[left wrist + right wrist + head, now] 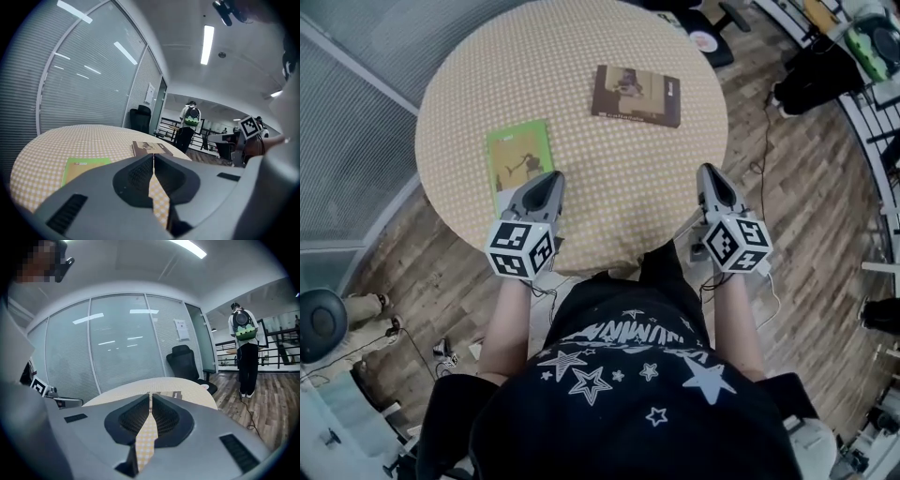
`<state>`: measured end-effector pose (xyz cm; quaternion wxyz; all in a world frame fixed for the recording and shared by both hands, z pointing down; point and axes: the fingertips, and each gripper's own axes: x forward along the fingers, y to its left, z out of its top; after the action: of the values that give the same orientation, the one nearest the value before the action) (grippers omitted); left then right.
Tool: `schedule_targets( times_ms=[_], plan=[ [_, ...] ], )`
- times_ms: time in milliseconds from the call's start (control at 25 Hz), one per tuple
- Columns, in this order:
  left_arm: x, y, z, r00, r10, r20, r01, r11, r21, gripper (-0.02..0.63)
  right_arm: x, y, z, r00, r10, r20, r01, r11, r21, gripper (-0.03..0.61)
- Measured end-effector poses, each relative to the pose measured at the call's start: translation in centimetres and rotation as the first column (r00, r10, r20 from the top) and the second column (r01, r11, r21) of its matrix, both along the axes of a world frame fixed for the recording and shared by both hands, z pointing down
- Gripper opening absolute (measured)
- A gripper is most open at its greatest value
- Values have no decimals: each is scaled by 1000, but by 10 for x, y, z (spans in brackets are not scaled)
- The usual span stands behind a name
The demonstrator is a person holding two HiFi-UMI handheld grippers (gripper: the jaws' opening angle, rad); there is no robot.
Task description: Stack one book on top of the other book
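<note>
Both of my grippers are at the near edge of a round table point(581, 47), seen from above. My left gripper point(553, 178), its jaws pressed together with nothing between them, hangs over the near left of the table. Its tip is just beside the near right corner of the green book point(519, 159); whether it touches the book I cannot tell. My right gripper point(709, 171), its jaws also closed on nothing, sits at the table's near right rim, well apart from both books.

The green book lies flat on the checked yellow cloth point(609, 178) at the near left. The brown book point(636, 94) lies flat farther back and to the right, well apart from it, with only cloth between the two.

A glass wall point(84, 70) with blinds curves round the table's left side. A black office chair point(185, 364) stands just beyond the far edge. Farther off, a person point(243, 348) wearing a green backpack point(243, 329) stands on the wood floor point(272, 394), back turned. My star-printed dark shirt point(628, 384) fills the bottom of the head view.
</note>
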<state>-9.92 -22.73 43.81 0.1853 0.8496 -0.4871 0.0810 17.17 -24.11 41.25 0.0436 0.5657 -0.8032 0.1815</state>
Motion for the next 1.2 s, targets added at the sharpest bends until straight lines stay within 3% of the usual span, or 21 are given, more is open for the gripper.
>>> schedule_targets(
  times_ms=[320,880,1080,1200],
  plan=[
    [-26,-5,9,987,-163,7,163,986,-36,15,-18,-54,5,992,-119,33,119,993,5,34],
    [46,-67,19,962,-272,11,272,959,-77,15,3,-168,19,968,-242,66,244,969,-31,34],
    [69,-83,26,946,-324,1,322,938,-127,15,-1,-197,35,944,-320,76,325,943,-68,34],
    [79,-94,34,936,-348,55,352,925,-144,15,-2,-215,54,917,-395,60,399,907,-134,34]
  ],
)
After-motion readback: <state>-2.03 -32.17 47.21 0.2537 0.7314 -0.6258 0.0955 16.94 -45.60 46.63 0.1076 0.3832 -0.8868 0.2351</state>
